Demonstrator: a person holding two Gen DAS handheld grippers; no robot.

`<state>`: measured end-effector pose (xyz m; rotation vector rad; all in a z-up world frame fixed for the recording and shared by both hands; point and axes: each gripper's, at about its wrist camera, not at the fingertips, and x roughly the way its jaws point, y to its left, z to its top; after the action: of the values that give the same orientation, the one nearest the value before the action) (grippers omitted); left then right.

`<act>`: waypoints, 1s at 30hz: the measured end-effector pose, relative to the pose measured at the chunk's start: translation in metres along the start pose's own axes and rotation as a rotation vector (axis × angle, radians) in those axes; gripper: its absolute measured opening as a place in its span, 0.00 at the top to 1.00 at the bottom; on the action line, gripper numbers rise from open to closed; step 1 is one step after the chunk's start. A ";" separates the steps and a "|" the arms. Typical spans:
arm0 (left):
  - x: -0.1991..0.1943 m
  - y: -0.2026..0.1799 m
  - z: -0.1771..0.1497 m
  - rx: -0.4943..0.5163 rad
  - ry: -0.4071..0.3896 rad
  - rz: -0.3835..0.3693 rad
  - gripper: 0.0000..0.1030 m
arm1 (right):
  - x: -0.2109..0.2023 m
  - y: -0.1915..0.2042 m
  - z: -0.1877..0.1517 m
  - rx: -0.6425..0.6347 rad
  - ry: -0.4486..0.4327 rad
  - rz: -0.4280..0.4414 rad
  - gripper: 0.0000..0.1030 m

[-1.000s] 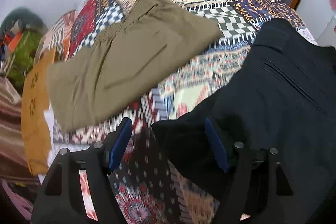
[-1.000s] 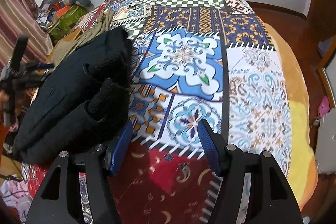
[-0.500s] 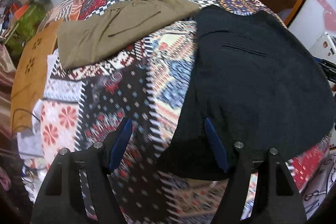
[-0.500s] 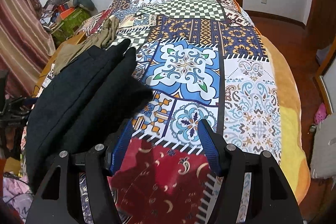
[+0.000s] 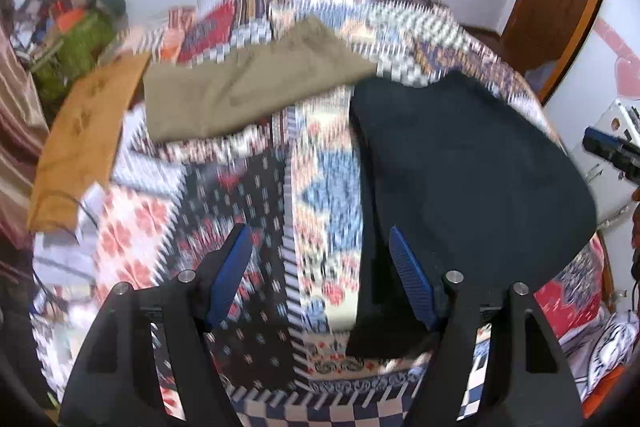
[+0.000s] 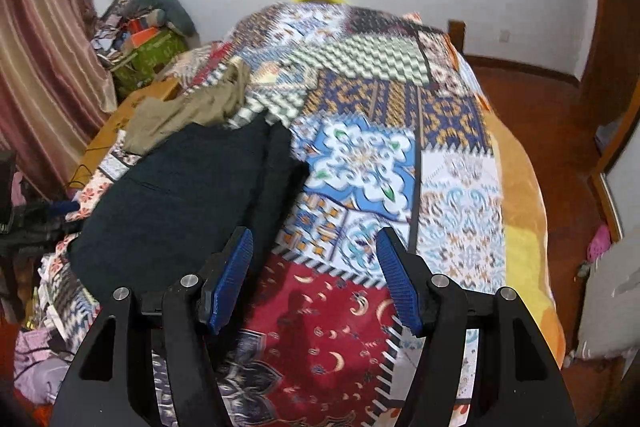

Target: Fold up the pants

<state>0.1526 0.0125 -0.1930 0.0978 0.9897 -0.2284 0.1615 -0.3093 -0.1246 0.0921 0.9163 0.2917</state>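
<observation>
My left view is smeared with motion blur, so the quilt pattern is hard to read there, and the black pants show no seam detail. Their near end is cut off behind the right finger of my left claw. In the right view, the near edge of the black pants slips behind the left finger of my right claw. I can read no label or writing anywhere; the box far off to the left has marks too small to make out.

Both claws stand partly open and hold nothing, with only quilt showing between the blue pads. The black pants lie folded flat on the bed: ahead and right of my left claw, ahead and left of my right claw. The tan pants lie folded beyond them, ahead and left of my left claw, their corner nearly meeting the black pair. At the right edge of the left view, the tip of my other claw pokes in.

Against a second ago, the black pants have gone from a bunched heap to a smooth spread, both views sit higher and further back, and the claw openings are unchanged.
</observation>
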 end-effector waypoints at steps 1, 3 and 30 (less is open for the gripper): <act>-0.004 -0.002 0.006 0.009 -0.021 -0.002 0.31 | -0.001 0.004 0.003 -0.012 -0.012 0.006 0.41; -0.009 -0.010 0.021 0.036 -0.063 -0.009 0.29 | -0.001 0.014 0.009 -0.034 -0.028 0.021 0.41; 0.106 -0.052 0.098 0.186 -0.013 0.050 0.20 | 0.096 0.023 0.056 -0.081 0.044 0.061 0.41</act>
<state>0.2763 -0.0722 -0.2269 0.2894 0.9507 -0.2748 0.2558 -0.2576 -0.1595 0.0394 0.9453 0.3878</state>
